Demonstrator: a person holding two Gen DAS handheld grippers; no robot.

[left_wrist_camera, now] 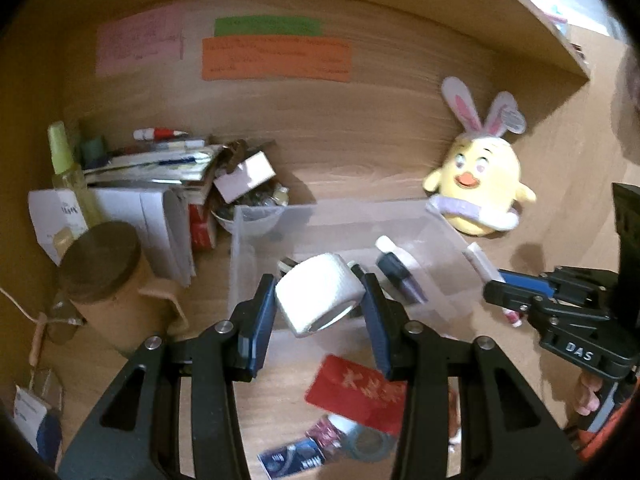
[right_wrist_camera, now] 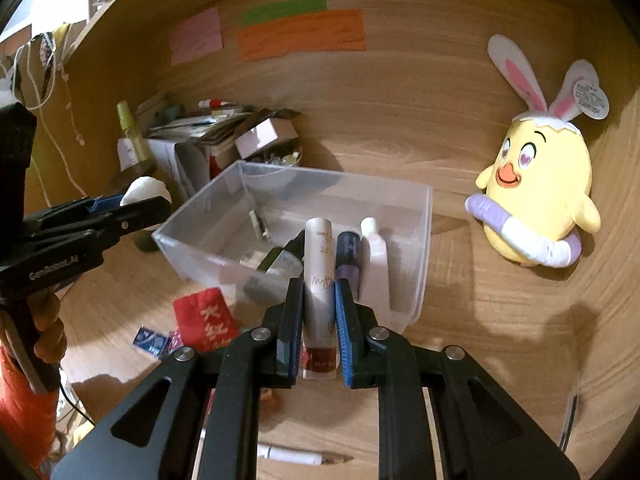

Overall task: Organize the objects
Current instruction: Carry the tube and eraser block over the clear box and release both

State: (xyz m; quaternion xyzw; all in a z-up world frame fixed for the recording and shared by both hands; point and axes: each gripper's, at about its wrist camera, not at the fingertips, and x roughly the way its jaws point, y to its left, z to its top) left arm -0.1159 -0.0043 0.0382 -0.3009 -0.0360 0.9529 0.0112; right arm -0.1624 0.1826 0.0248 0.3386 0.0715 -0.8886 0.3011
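Two grippers, round white tape roll [left_wrist_camera: 318, 294], slim tube [right_wrist_camera: 320, 280]

A wooden desk [right_wrist_camera: 480, 340] carries a clear plastic bin [right_wrist_camera: 416, 216], a yellow plush chick [right_wrist_camera: 544, 196] beside it, a red envelope [right_wrist_camera: 208, 320], a pen [right_wrist_camera: 304, 458], a cardboard tube [left_wrist_camera: 108, 280] and stacked papers [left_wrist_camera: 160, 168].

Warm dim light, soft motion blur, heavy fisheye warping, perhaps overhead lamp.
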